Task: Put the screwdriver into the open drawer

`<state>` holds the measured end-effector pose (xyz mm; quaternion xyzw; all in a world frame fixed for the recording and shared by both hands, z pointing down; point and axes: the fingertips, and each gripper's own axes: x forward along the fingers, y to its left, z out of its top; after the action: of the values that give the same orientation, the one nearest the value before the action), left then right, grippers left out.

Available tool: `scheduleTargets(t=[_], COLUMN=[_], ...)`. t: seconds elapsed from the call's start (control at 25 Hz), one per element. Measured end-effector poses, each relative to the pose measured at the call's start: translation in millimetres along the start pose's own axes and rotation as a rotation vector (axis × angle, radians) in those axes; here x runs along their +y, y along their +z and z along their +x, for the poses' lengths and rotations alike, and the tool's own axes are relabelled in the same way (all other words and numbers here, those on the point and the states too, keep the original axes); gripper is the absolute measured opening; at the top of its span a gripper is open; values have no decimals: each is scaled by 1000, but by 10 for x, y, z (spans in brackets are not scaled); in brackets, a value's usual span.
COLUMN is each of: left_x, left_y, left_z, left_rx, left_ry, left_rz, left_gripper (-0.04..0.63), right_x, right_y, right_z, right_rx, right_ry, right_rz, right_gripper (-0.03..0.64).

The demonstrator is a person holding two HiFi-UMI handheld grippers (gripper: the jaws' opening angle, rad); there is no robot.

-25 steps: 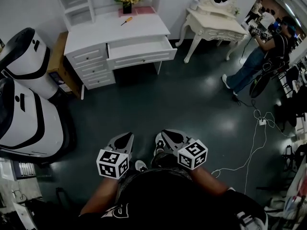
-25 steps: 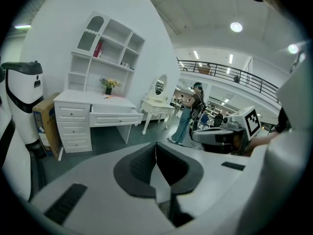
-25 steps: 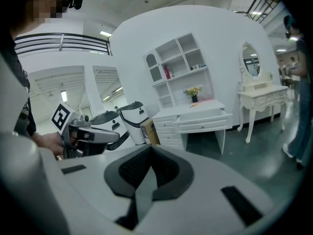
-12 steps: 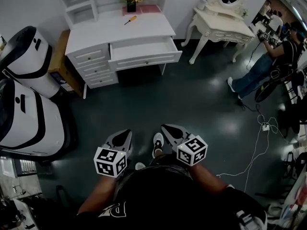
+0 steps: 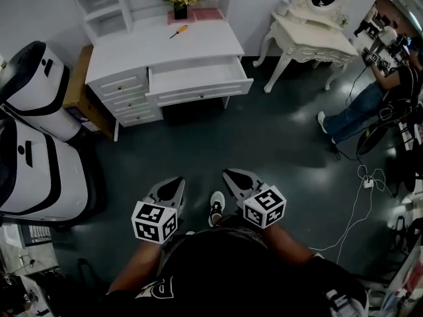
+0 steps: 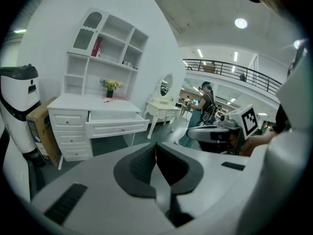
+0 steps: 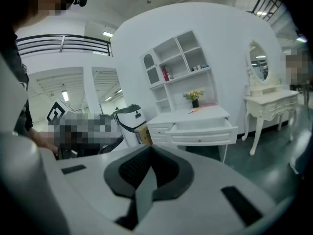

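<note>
Room: dark glossy floor (image 5: 264, 144) with lamp glare mirrored in it, white wall behind, loose cables at the right edge.
Desk (image 5: 205, 45): white, painted, flat-topped, with an open shelf unit at the back and a stack of small round-knobbed drawers on the left.
Open drawer (image 5: 198, 76): pulled out from under the desk top, shallow, white inside, panelled front, apparently with nothing in it.
Screwdriver (image 5: 177, 30): lying flat on the desk top, behind the open drawer and just in front of a pink mat (image 5: 198, 14); orange-yellow handle, thin dark shaft.
Handling, as a judgement: probably light, stiff and not fragile. Rounded handle likely to roll on the smooth top, slim shaft likely to slip between pads. Best pinched across the thick handle near its middle, low to the desk.
Left gripper (image 5: 173, 185): pale grey shell, dark ribbed pads, jaws pressed together with nothing between them; well apart from the desk.
Right gripper (image 5: 234, 177): same build, jaws closed tight and empty, equally far from the desk.
Progress: screwdriver not yet reached.
</note>
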<state>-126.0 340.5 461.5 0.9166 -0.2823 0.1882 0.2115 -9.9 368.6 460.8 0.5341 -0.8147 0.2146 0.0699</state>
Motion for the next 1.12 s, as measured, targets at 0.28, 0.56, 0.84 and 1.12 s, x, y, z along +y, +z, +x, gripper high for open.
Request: scheduleTargets(t=[0.28,0.56,0.84,1.12], left_x=[104,186,193,203], left_y=[266,506,686,858], left_z=[344,646,885,1110], left_rx=[2,-8,-18,-25], left_ry=[23,46,50,71], left_rz=[-2,-18,-44,-13], left_gripper=[15,15,15,15], right_x=[-346,-665,-921,-1188], right_y=[164,391,554,626], right_z=[220,389,446,490], right_rx=[3,-5,-17,-15], right_ry=[23,49,59,64], right_rz=[18,9,2,10], right_gripper=[9,9,9,9])
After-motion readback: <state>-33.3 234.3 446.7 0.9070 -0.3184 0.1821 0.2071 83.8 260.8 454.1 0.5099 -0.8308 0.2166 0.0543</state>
